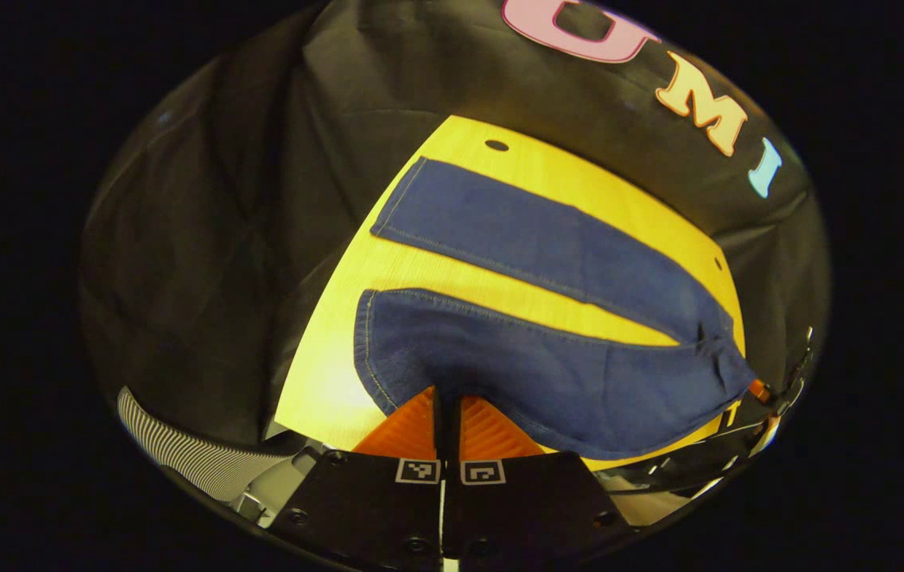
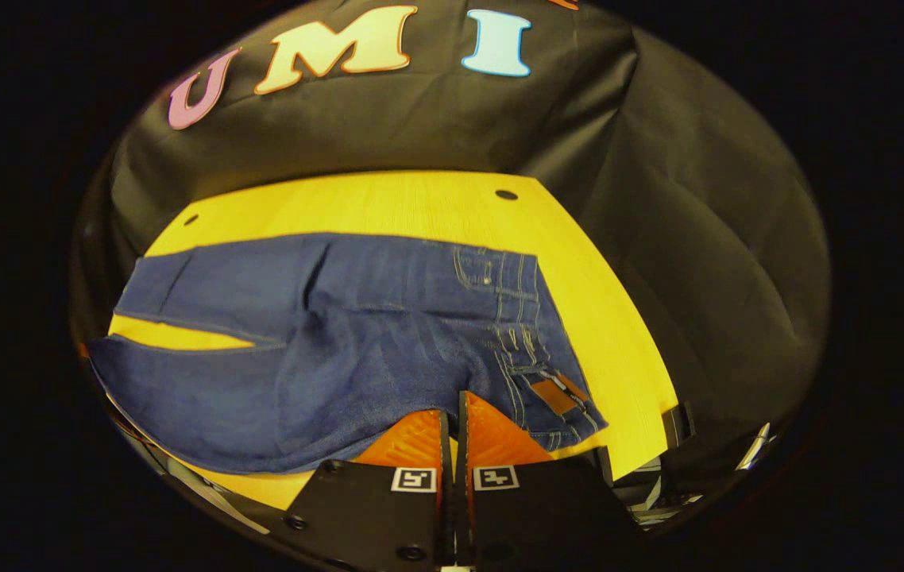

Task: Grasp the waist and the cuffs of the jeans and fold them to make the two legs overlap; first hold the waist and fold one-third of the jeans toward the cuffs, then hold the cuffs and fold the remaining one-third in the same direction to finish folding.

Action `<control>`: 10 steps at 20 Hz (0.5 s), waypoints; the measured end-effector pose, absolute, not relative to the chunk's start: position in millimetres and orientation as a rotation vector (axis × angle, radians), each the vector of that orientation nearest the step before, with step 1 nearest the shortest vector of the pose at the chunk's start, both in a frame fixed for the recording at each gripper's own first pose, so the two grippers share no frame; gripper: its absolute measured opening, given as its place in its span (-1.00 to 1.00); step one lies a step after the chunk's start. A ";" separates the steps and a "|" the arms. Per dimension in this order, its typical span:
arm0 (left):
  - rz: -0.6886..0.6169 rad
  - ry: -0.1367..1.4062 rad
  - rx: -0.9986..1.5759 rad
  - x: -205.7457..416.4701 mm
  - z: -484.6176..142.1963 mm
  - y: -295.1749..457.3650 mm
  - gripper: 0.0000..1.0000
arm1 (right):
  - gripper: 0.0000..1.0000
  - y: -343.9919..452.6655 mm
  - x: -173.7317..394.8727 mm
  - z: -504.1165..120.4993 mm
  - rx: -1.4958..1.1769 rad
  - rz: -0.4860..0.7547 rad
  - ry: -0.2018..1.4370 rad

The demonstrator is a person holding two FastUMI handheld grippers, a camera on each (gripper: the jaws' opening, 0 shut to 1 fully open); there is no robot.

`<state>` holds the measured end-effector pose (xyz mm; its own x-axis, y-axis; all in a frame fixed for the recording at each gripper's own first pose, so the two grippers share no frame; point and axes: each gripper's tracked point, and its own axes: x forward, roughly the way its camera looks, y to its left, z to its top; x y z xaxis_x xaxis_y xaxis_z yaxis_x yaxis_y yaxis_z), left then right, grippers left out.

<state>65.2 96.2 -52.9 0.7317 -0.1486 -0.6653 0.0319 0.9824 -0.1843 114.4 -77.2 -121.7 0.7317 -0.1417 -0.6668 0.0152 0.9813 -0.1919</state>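
Blue jeans [image 2: 357, 334] lie spread on a yellow table [image 2: 388, 202]. In the right gripper view the waist with its brown patch [image 2: 555, 395] is at the near right and the legs run off to the left. My right gripper [image 2: 456, 403] is shut on the near waist edge, and the denim drapes over its fingertips. In the left gripper view the two legs are parted in a V. The far leg [image 1: 531, 238] lies flat. My left gripper [image 1: 448, 395] is shut on the near leg [image 1: 547, 373] by its cuff, with the fabric lifted over its fingers.
The table has small dark holes [image 1: 496, 145] [image 2: 506, 195] near its far edge, and black cloth walls stand close behind and beside it. A striped sleeve [image 1: 182, 453] is at the lower left of the left gripper view. The other gripper's frame [image 1: 770, 397] sits at the crotch end.
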 end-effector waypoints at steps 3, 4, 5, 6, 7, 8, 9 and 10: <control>-0.076 0.705 -0.138 83.7 -33.4 105.1 -1.00 | -1.00 -62.7 135.6 -94.1 -0.168 -0.070 0.701; -0.067 0.689 -0.130 90.7 -25.0 107.8 -1.00 | -0.94 -58.4 143.2 -86.5 -0.169 -0.061 0.689; -0.061 0.675 -0.137 95.0 -16.5 106.3 -1.00 | -0.94 -54.9 151.4 -82.2 -0.168 -0.053 0.682; -0.056 0.657 -0.151 101.3 -6.4 103.6 -1.00 | -1.00 -51.8 157.9 -80.0 -0.159 -0.044 0.681; -0.052 0.641 -0.166 110.9 4.8 100.6 -1.00 | -0.94 -49.2 164.9 -80.3 -0.149 -0.034 0.684; -0.044 0.629 -0.173 117.9 14.3 99.1 -1.00 | -0.94 -48.1 172.3 -79.7 -0.139 -0.025 0.689; -0.030 0.620 -0.176 125.3 22.6 99.3 -1.00 | -0.94 -47.5 180.3 -78.8 -0.128 -0.017 0.694; -0.013 0.610 -0.170 132.3 29.1 100.6 -1.00 | -0.94 -46.9 189.9 -77.9 -0.123 -0.009 0.697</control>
